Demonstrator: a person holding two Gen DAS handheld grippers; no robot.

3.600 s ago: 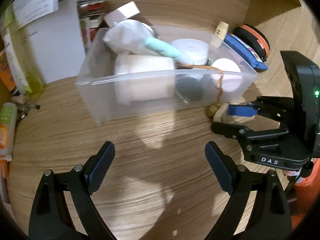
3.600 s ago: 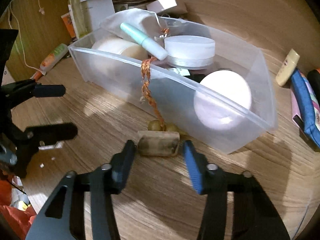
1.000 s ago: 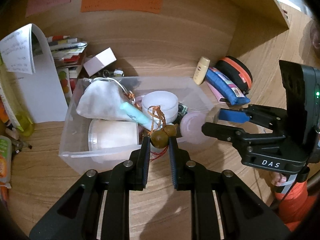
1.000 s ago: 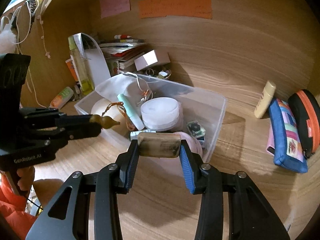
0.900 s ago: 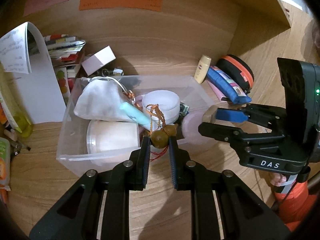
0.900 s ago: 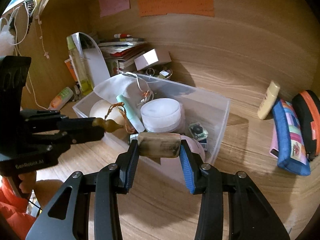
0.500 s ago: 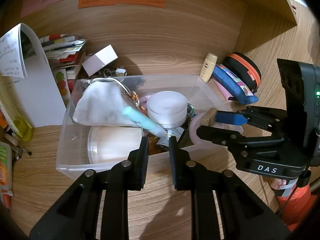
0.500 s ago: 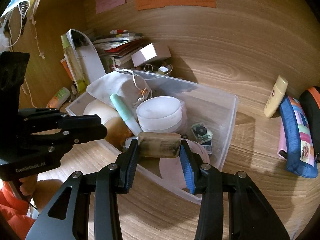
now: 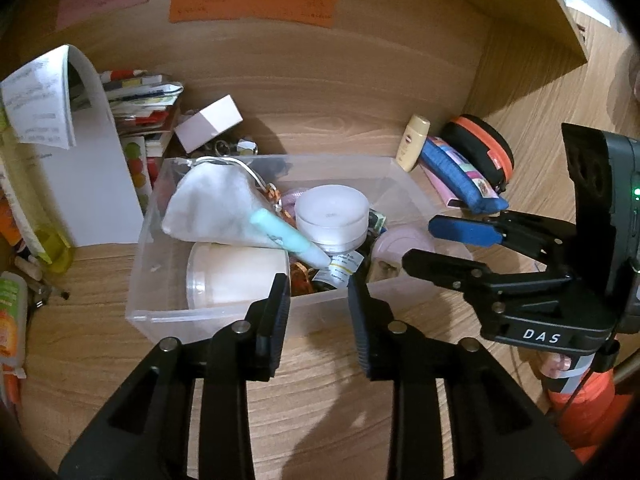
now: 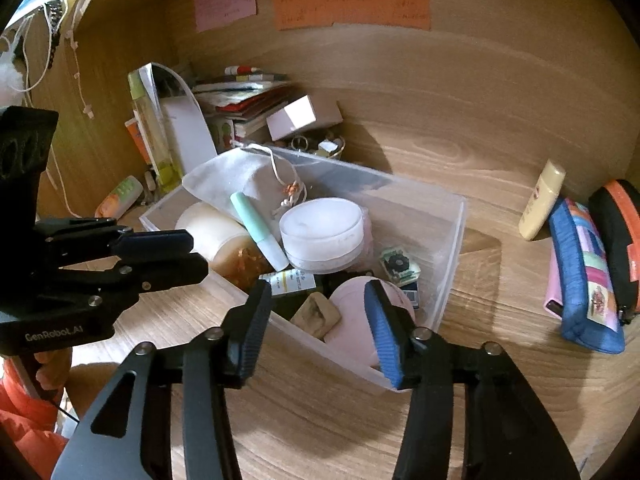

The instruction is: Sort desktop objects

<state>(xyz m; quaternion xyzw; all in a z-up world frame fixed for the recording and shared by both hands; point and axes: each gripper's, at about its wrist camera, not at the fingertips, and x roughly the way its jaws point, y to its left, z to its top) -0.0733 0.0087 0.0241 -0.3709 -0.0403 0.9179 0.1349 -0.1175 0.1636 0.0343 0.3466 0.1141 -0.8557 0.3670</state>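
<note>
A clear plastic bin (image 9: 160, 312) (image 10: 452, 248) on the wooden desk holds a white pouch (image 9: 216, 208), a mint tube (image 9: 288, 240), a white round jar (image 9: 332, 216) and a pink lid (image 10: 360, 300). The wooden block (image 10: 318, 314) (image 9: 382, 270) lies inside the bin by the pink lid, and its orange cord (image 10: 244, 258) (image 9: 300, 278) lies beside it. My left gripper (image 9: 318, 308) is open and empty above the bin's near wall. My right gripper (image 10: 318, 324) is open and empty just above the block.
A blue pencil case (image 10: 584, 268), a black and orange case (image 10: 618, 236) and a cream bottle (image 10: 542, 200) lie to the right. Books, a white box (image 10: 304, 118) and papers (image 9: 60, 136) crowd the back left. Tubes (image 9: 12, 320) lie at the far left.
Both grippers opened. The block dropped from my right gripper into the bin, and the bead and cord dropped from my left gripper into the bin.
</note>
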